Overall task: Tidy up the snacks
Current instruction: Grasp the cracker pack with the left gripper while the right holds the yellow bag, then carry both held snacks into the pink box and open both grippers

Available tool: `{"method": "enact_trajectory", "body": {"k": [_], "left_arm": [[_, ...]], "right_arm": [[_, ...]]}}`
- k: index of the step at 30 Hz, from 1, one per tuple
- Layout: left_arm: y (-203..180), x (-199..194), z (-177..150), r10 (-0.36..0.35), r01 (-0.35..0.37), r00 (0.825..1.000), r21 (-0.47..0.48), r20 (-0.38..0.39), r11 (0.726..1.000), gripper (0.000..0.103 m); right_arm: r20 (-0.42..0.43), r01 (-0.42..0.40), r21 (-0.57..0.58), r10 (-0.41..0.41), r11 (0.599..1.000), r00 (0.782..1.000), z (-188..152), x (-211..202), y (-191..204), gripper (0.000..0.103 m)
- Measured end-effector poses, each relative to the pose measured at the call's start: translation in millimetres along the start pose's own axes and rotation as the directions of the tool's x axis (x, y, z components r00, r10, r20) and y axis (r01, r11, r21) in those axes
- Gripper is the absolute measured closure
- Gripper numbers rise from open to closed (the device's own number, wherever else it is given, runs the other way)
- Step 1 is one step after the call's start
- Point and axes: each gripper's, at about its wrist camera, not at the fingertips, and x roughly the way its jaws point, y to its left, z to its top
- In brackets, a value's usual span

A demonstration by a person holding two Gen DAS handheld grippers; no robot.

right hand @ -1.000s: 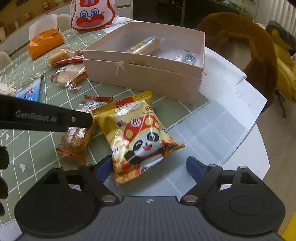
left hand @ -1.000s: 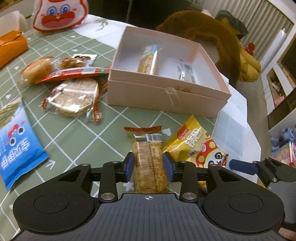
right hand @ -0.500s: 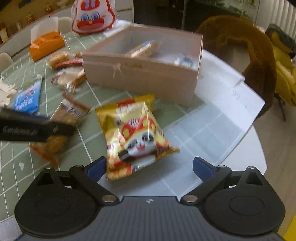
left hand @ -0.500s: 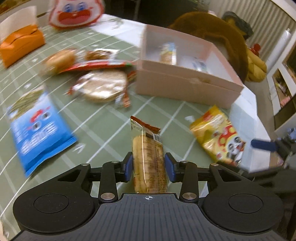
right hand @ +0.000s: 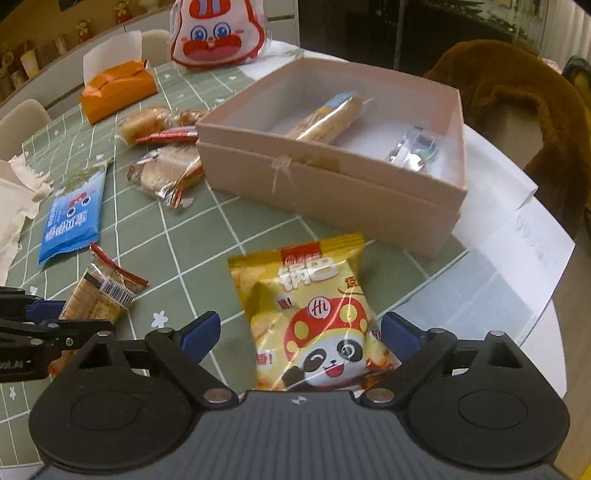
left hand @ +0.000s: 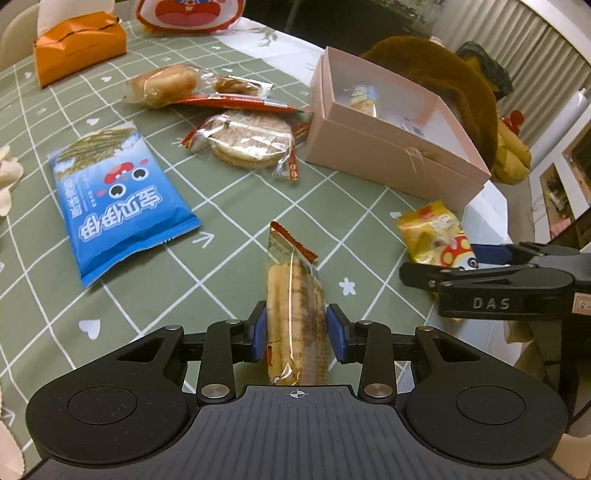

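Note:
My left gripper (left hand: 295, 332) holds a clear-wrapped cracker pack (left hand: 291, 280); its blue pads press on both sides and the jaws are still closing. The pack's red-edged end sticks out over the green cloth, and shows in the right wrist view as the cracker pack (right hand: 99, 295). My right gripper (right hand: 299, 332) straddles a yellow panda snack bag (right hand: 314, 314) that lies flat. Its jaws are closing, but the left pad stands clear of the bag. The open pink box (right hand: 332, 177) beyond holds a wrapped bread stick (right hand: 328, 118) and a small silver packet (right hand: 413, 147).
On the green checked cloth lie a blue snack bag (left hand: 118, 206), a round cracker pack (left hand: 251, 140), a wrapped bun (left hand: 162, 85) and a red stick pack (left hand: 236, 103). An orange tissue box (left hand: 77, 44) and a rabbit-faced bag (right hand: 218, 33) stand farther back. A brown plush chair (right hand: 517, 99) is behind the box.
My left gripper has drawn leftward away from the yellow bag with the cracker pack in it, now turned on edge. The right gripper has come farther over the yellow bag.

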Motion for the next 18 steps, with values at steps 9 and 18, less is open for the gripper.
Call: {"method": "enact_trajectory", "body": {"k": [9, 18], "left_arm": [[-3, 0, -2, 0.008, -0.008, 1.0, 0.022, 0.0, 1.0, 0.064], [-3, -1, -5, 0.012, -0.012, 1.0, 0.022, 0.022, 1.0, 0.064]], "right_arm": [[-0.033, -0.047, -0.017, 0.046, 0.999, 0.998, -17, -15, 22, 0.035], [-0.054, -0.046, -0.051, 0.043, 0.998, 0.998, -28, -22, 29, 0.033]]}}
